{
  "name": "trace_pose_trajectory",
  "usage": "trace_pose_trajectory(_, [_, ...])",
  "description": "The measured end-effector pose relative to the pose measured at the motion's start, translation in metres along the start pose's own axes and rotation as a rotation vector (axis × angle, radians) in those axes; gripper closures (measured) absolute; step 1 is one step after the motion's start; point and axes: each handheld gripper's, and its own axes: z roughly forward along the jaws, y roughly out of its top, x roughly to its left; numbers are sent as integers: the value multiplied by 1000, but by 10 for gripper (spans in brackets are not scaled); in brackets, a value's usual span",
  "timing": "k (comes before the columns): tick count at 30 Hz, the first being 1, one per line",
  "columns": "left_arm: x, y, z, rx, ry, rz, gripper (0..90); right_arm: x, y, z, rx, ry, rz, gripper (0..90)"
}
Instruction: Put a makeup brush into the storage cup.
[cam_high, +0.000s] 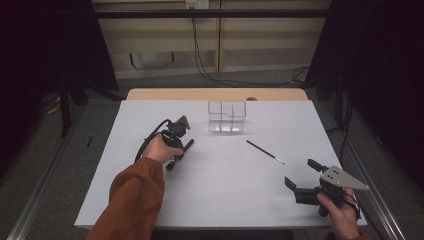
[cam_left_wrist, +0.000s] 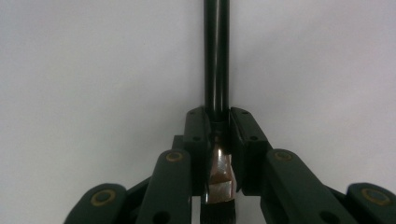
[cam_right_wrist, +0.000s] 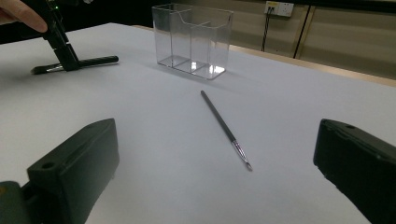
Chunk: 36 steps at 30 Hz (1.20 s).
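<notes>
A thick black brush (cam_high: 189, 145) with a copper ferrule (cam_left_wrist: 219, 173) lies flat on the white table (cam_high: 225, 200), left of centre. My left gripper (cam_high: 180, 151) points down at it, jaws shut on the handle (cam_left_wrist: 216, 56) just past the ferrule. The right gripper view shows that gripper (cam_right_wrist: 65, 58) and brush (cam_right_wrist: 95, 60) at far left. A thin dark brush (cam_high: 265, 151) lies loose right of centre. My right gripper (cam_high: 300, 172) hovers open near the front right corner, aimed at the thin brush (cam_right_wrist: 224, 125), which lies ahead of its wide-apart jaws.
A clear plastic organizer (cam_high: 227, 116) with several compartments stands empty at the back middle of the table; it also appears in the right gripper view as the organizer (cam_right_wrist: 194, 39). A wooden edge (cam_high: 215, 94) runs behind the table, with cables on the floor beyond.
</notes>
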Motion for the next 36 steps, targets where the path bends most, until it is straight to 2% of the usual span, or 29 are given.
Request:
trace_pose_trajectory(2, [1, -1, -1, -4, -7, -13, 779, 0, 0, 0, -1, 3, -3, 0])
trace_pose_trajectory(5, [2, -2, -2, -6, -17, -4, 779, 1, 0, 0, 0, 4, -4, 0])
trace_pose_trajectory(10, [4, -5, -7, -45, -24, -30, 779, 0, 0, 1, -1, 2, -2, 0])
trace_pose_trajectory(14, [7, -6, -11, -66, -30, -28, 779, 0, 0, 1, -1, 4, -3, 0])
trace_pose_trajectory(15, [7, -8, -13, -87, -32, -32, 779, 0, 0, 1, -1, 5, -2, 0])
trace_pose_trajectory(20, [9, -12, -20, -125, -37, -38, 779, 0, 0, 1, 0, 1, 0, 0])
trace_pose_trajectory(25, [11, -17, -25, -199, -45, -47, 779, 0, 0, 1, 0, 2, 0, 0])
trace_pose_trajectory(28, [12, -19, -28, -227, -50, -50, 779, 0, 0, 1, -1, 4, 1, 0])
trace_pose_trajectory(31, [11, -21, -33, -296, -60, -49, 778, 0, 0, 1, -1, 5, -4, 0])
trace_pose_trajectory(32, [11, -22, -35, -322, -56, -51, 778, 0, 0, 1, -1, 5, -4, 0])
trace_pose_trajectory(33, [11, -23, -37, -355, -49, -34, 779, 0, 0, 0, -1, 5, -4, 0])
trace_pose_trajectory(34, [11, -24, -39, -368, -40, -17, 778, 0, 0, 0, -2, 4, -2, 0])
trace_pose_trajectory(35, [12, -27, -41, -397, -27, -22, 778, 0, 0, 0, -4, 3, 2, 0])
trace_pose_trajectory(36, [12, -27, -41, -397, -27, -22, 778, 0, 0, 0, -4, 3, 2, 0])
